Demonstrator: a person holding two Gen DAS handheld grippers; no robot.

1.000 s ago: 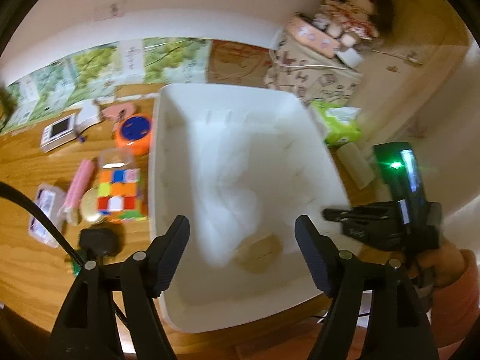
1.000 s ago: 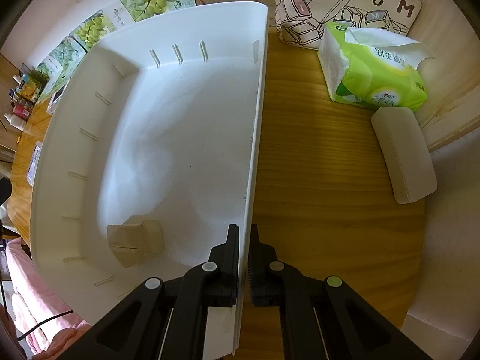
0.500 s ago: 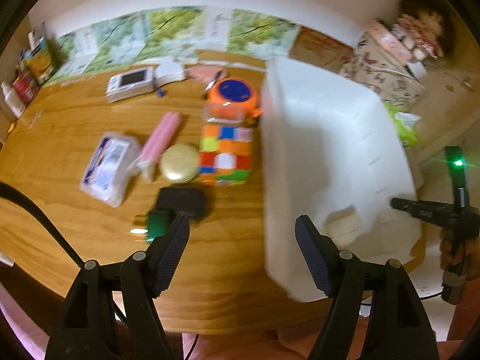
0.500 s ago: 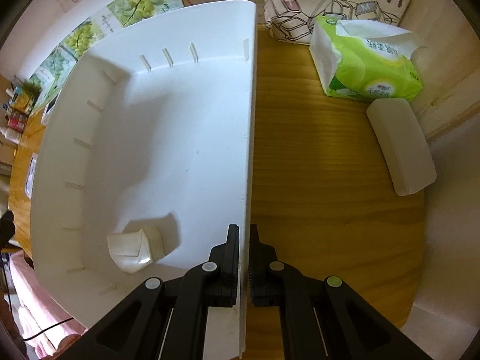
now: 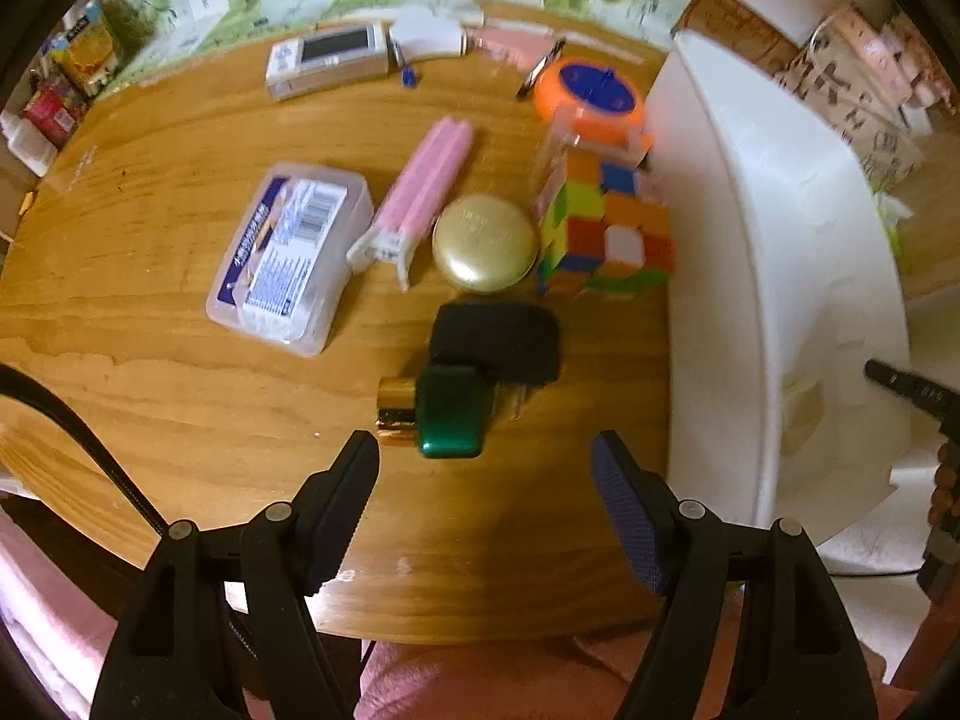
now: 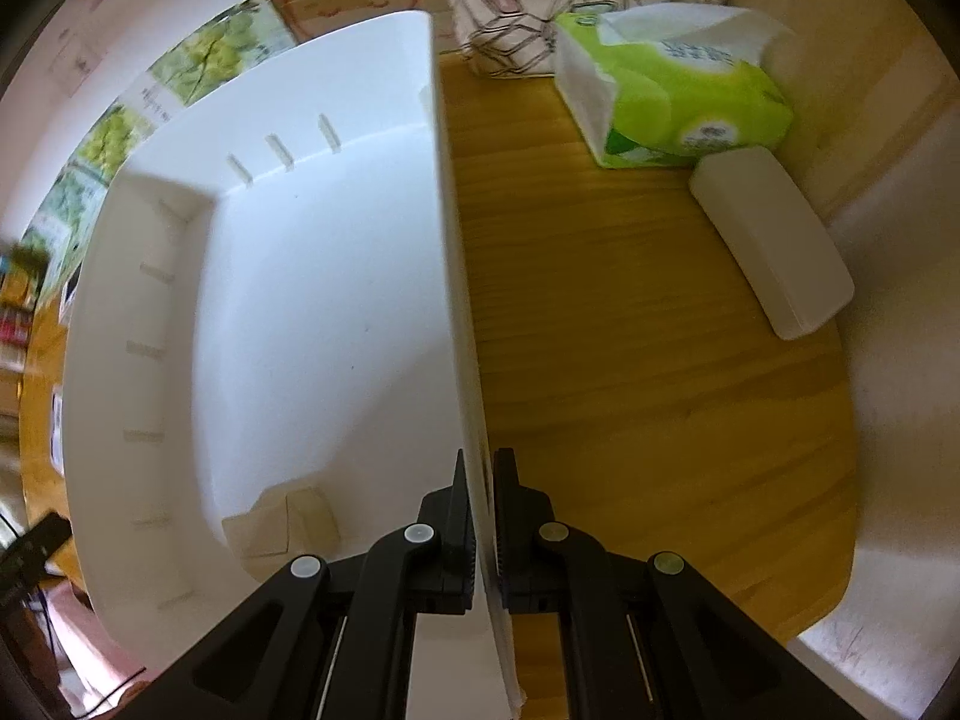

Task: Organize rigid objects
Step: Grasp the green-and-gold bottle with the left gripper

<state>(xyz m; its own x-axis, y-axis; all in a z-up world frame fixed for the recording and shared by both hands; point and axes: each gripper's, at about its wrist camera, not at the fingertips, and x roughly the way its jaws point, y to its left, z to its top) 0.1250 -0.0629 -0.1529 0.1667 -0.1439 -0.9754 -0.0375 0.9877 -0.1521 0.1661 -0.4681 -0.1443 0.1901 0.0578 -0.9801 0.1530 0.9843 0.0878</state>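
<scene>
My right gripper [image 6: 485, 474] is shut on the right wall of the white bin [image 6: 447, 240]; a tan block [image 6: 282, 525] lies in the bin's near corner. In the left wrist view the bin [image 5: 780, 228] stands at the right. My left gripper [image 5: 485, 456] hangs open over bare table, just short of a green-and-gold bottle [image 5: 441, 411] and a black charger [image 5: 495, 342]. Beyond them lie a gold round tin [image 5: 485, 240], a colour cube [image 5: 606, 228], a pink tube [image 5: 420, 192], a clear labelled box [image 5: 288, 261] and an orange-blue round toy [image 5: 591, 99].
A white device [image 5: 327, 57] lies at the table's far side, with drink cartons [image 5: 84, 54] at the far left. Right of the bin sit a green tissue pack [image 6: 678, 87], a white case [image 6: 771, 246] and a printed bag [image 6: 540, 0]. The table's near edge [image 5: 480, 630] is below my left gripper.
My left gripper swung left from over the bin to the loose objects and came lower. The right gripper kept its grip on the bin wall and rolled slightly.
</scene>
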